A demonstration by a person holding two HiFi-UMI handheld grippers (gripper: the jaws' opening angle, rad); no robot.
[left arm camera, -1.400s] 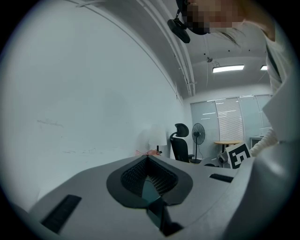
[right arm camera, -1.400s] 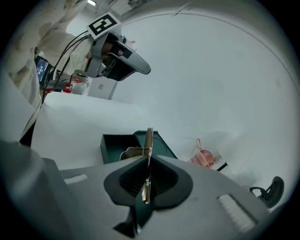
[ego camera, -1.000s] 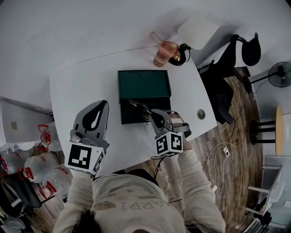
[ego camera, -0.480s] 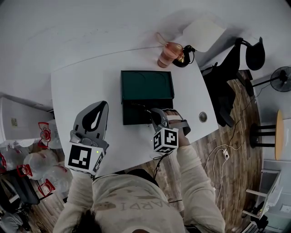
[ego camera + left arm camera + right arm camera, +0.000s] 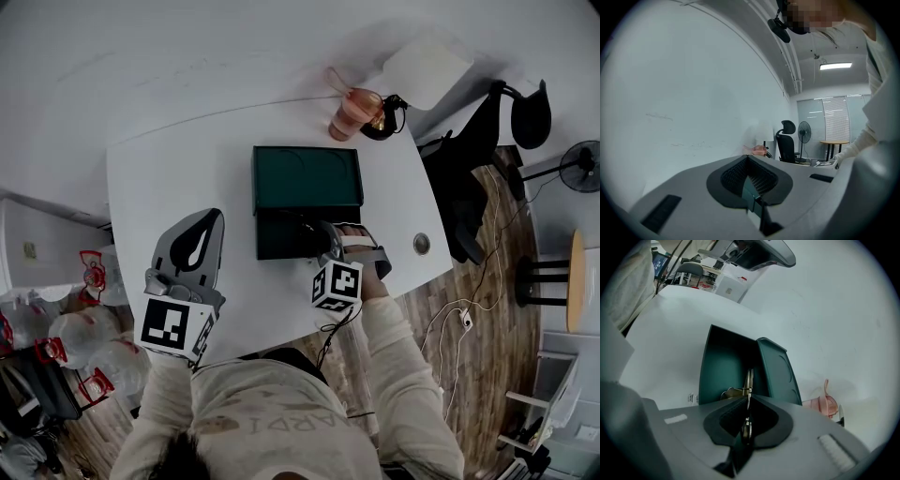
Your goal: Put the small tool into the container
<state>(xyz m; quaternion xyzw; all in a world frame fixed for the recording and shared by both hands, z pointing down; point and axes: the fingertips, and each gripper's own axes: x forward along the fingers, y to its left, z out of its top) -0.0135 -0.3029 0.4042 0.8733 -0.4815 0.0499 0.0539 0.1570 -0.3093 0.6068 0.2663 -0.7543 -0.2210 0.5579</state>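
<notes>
Placement step: the right hand-held gripper (image 5: 747,404), clamped on the small tool (image 5: 748,379), hangs over the open container (image 5: 721,366). Next probably comes lowering and letting go. The left hand-held gripper (image 5: 195,246) is closed and empty.

Your container (image 5: 281,239) sits in the middle of the table (image 5: 178,178), with its lid (image 5: 307,178) laid open behind it, on the side away from you. Your right gripper (image 5: 323,234) is at the container's near right corner, and the small tool (image 5: 748,379) between its jaws reaches in over the container's floor. Your left gripper (image 5: 208,221) is left of the container, apart from it. Behind the lid, at the table's far edge, stands a cup (image 5: 347,114); a chair (image 5: 464,187) stands off the table's right side
</notes>
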